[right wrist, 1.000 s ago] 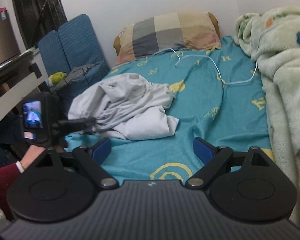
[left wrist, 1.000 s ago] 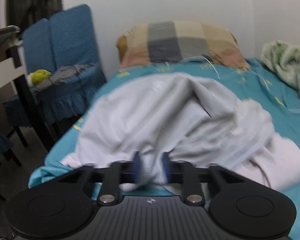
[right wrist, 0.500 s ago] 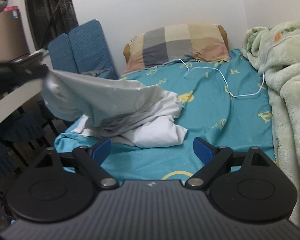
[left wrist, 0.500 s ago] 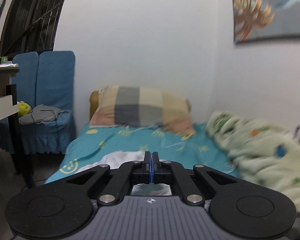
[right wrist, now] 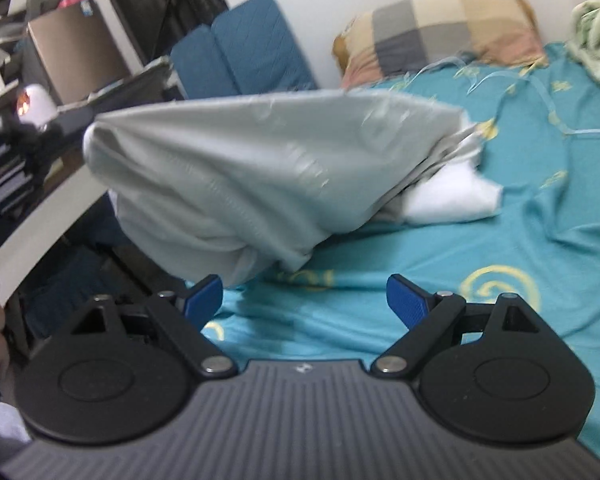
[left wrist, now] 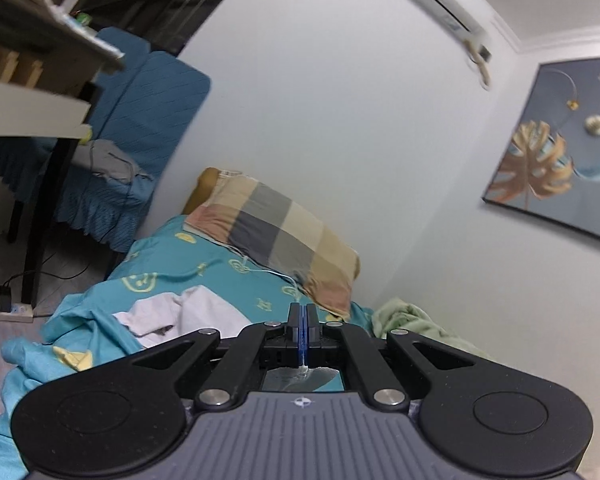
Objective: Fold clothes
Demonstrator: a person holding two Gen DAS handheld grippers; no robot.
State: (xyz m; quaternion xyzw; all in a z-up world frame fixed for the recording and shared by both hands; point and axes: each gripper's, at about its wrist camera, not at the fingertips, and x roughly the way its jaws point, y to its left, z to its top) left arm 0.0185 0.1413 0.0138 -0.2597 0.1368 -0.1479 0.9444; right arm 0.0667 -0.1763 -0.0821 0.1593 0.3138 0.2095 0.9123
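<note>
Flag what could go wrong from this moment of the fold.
The left tongs pinch only a thin bit of the grey garment, so it may slip out. The garment hangs bunched and twisted, with its far end on the bed over a white cloth; lifting further could drag that along. The right tongs are open and hold nothing.

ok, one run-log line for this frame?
stage: lifting garment | left gripper: shut on grey garment, raised off bed | right gripper: open, empty | fold: not started
</note>
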